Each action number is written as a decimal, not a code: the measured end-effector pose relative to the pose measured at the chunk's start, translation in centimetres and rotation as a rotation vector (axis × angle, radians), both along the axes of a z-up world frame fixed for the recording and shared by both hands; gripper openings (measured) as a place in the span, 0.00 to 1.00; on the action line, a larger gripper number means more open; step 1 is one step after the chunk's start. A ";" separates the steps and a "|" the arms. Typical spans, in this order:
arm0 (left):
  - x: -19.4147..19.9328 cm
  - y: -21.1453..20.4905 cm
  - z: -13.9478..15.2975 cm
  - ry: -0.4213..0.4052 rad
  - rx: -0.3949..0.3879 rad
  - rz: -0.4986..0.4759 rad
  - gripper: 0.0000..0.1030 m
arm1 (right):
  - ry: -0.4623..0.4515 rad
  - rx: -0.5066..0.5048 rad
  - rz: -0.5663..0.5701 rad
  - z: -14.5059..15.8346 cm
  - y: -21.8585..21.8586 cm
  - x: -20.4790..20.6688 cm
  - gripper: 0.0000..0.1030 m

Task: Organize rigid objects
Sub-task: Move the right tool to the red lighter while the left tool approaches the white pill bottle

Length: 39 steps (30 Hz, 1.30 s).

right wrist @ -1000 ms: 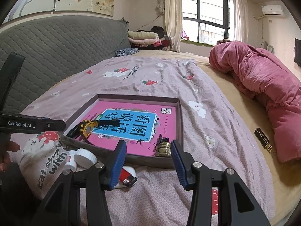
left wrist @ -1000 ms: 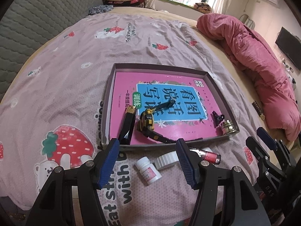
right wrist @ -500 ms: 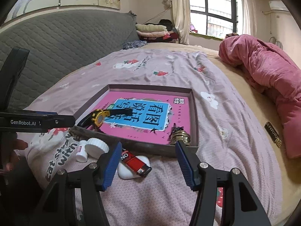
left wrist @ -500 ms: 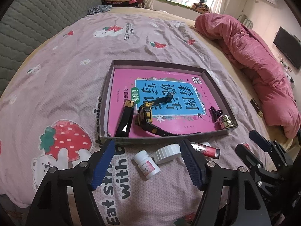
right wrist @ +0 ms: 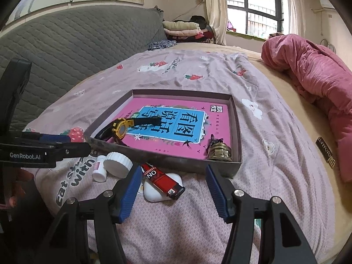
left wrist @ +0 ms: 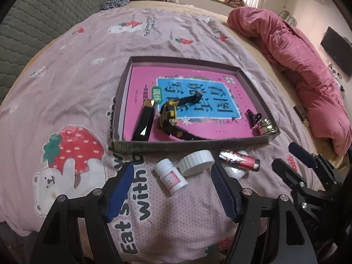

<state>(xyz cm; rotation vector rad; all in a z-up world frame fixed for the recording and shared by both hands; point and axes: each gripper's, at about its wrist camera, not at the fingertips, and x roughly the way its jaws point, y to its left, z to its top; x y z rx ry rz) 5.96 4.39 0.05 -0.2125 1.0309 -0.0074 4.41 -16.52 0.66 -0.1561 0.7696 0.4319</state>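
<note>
A shallow grey tray (left wrist: 123,101) (right wrist: 182,164) with a pink book in it lies on the bed. It holds a yellow-and-black watch (left wrist: 168,115) (right wrist: 121,127), a black bar (left wrist: 144,124), a black clip (left wrist: 253,117) and a brass piece (left wrist: 267,128) (right wrist: 220,151). In front of the tray lie a small white pill bottle (left wrist: 170,176) (right wrist: 99,167), a white ribbed lid (left wrist: 195,161) (right wrist: 117,164) and a red lighter (left wrist: 239,159) (right wrist: 164,181) on a white flat object (right wrist: 154,192). My left gripper (left wrist: 172,191) is open just before the bottle. My right gripper (right wrist: 173,194) is open around the lighter's near end.
The bedsheet (left wrist: 77,83) is pink with strawberry prints. A rumpled pink quilt (left wrist: 303,66) lies along the right. A small dark tag (right wrist: 325,151) lies on the beige sheet. A grey quilted headboard (right wrist: 77,44) and folded clothes (right wrist: 184,29) stand at the back.
Both grippers have drawn back toward the bed's near edge and lowered, so the bottle, lid and lighter now sit between or just ahead of the fingers. The objects have not moved.
</note>
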 end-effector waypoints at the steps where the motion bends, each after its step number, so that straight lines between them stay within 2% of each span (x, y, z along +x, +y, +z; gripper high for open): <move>1: 0.0 0.1 -0.3 0.008 -0.002 0.007 0.72 | 0.002 -0.005 -0.004 -0.1 0.0 0.0 0.58; 15: -0.1 -0.8 -2.4 0.076 -0.002 -0.005 0.72 | 0.028 -0.023 -0.003 -1.0 0.0 0.4 0.58; 27: 0.4 -0.7 -4.1 0.116 0.000 0.027 0.72 | 0.088 -0.056 0.085 -3.5 1.1 1.0 0.58; 39: 2.2 -0.9 -5.8 0.150 -0.007 0.047 0.72 | 0.114 -0.094 0.115 -5.4 2.3 3.1 0.58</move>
